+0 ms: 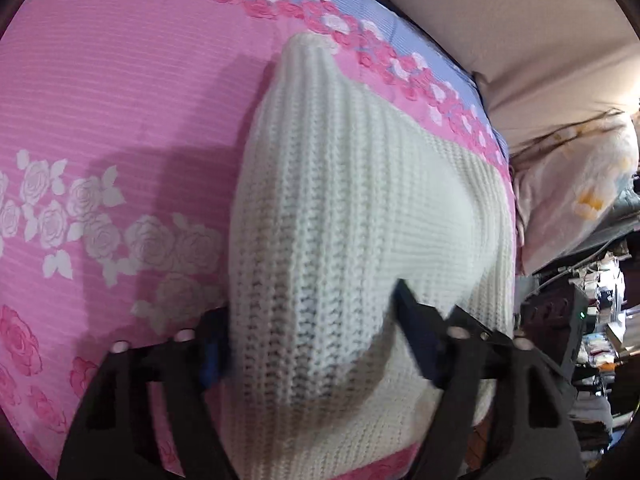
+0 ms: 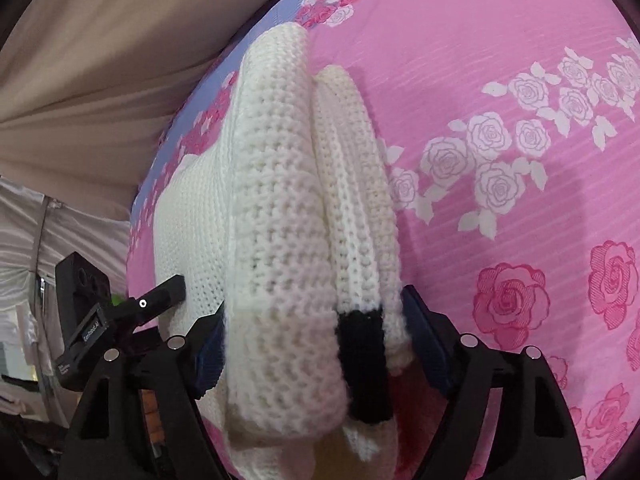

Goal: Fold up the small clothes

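A white chunky-knit sweater [image 1: 340,200] lies folded into a thick bundle on a pink rose-print bed sheet [image 1: 100,100]. My left gripper [image 1: 312,336] straddles its near end, pads pressed against both sides of the bulging knit. In the right wrist view the same sweater [image 2: 280,200] shows as stacked layers with a black cuff band [image 2: 360,340] at the near end. My right gripper [image 2: 316,340] holds that stack between its pads, touching it on both sides.
The sheet [image 2: 500,80] spreads wide beside the sweater. A beige padded surface [image 1: 500,20] borders the bed's far edge. A pale pillow [image 1: 580,184] and shelves of clutter [image 1: 600,340] sit off the bed. The left gripper's body [image 2: 80,320] shows in the right wrist view.
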